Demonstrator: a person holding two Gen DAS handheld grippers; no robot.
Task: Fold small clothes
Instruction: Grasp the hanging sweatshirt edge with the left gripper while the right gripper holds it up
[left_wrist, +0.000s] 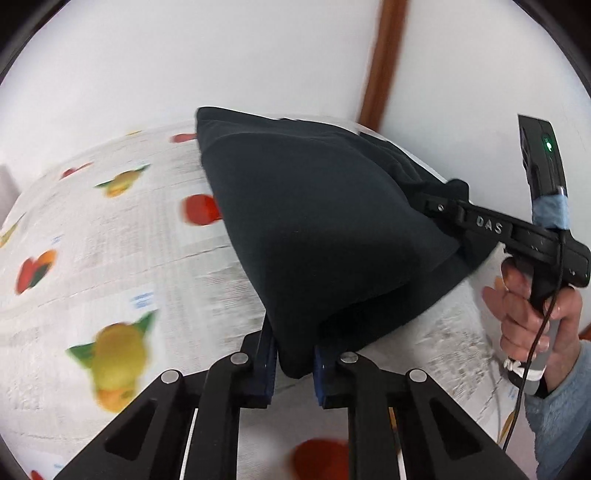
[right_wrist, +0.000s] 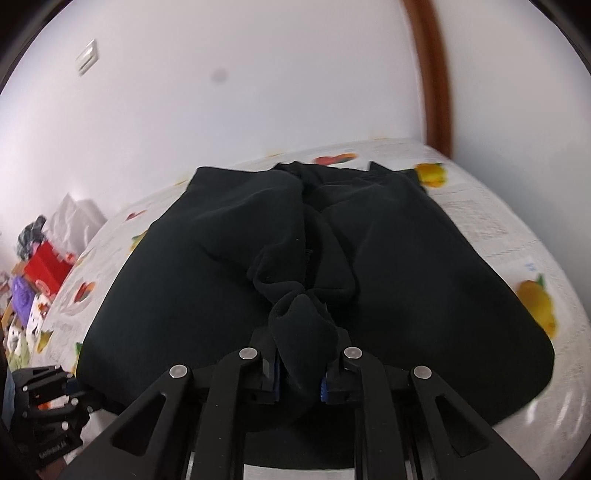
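Left wrist view: the left gripper (left_wrist: 294, 363) has its blue-padded jaws nearly shut on a bunched corner of the dark navy, soft-knit garment (left_wrist: 317, 225), which rises from the pinch as a smooth, lifted, tent-like fold. The far side of the same fold is caught by the right gripper (left_wrist: 441, 206), its black fingers buried in the cloth so the jaws look closed on it, held by a person's hand (left_wrist: 532, 306) in a pale blue fleecy sleeve (left_wrist: 561, 413).

Right wrist view: the jaws there are drawn close around a crumpled tuft of the fabric, with little gap left. Beyond the pinch the garment spreads wide over the bench, two broad dark panels meeting along a rumpled central seam, its far edge near the wall.

Under the cloth lies a white tablecloth printed with red and yellow fruit and grey text (left_wrist: 110, 258), blurred in both views. A white wall (right_wrist: 240, 92) stands behind, with a brown wooden strip (right_wrist: 432, 74) and a small white switch plate (right_wrist: 88, 57). At the left edge sits a heap of coloured clutter, red, purple and white (right_wrist: 37, 280), well apart from the garment.
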